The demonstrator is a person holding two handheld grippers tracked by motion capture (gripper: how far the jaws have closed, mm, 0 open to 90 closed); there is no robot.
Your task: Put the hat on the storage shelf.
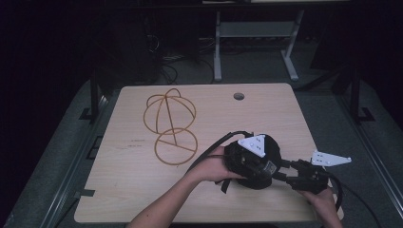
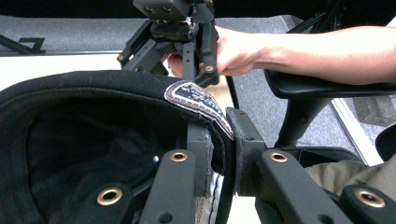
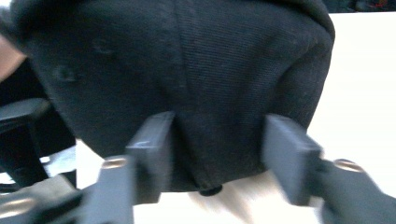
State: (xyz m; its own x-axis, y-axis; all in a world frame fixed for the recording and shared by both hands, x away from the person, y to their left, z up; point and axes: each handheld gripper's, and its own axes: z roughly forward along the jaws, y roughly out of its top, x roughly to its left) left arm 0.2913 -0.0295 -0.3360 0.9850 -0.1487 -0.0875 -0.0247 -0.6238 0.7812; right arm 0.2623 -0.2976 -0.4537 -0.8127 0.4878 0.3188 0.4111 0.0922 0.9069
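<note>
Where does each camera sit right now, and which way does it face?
High view: above the person's side, looking forward and down on the table; both forearms show.
Left gripper view: on the left gripper, shut on the black cap; faces the right gripper.
Right gripper view: on that gripper, open fingers beside the cap.
All share the cap.

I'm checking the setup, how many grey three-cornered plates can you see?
2: one grey plate tops the left gripper above the black cap; the other plate tops the right gripper.
</note>
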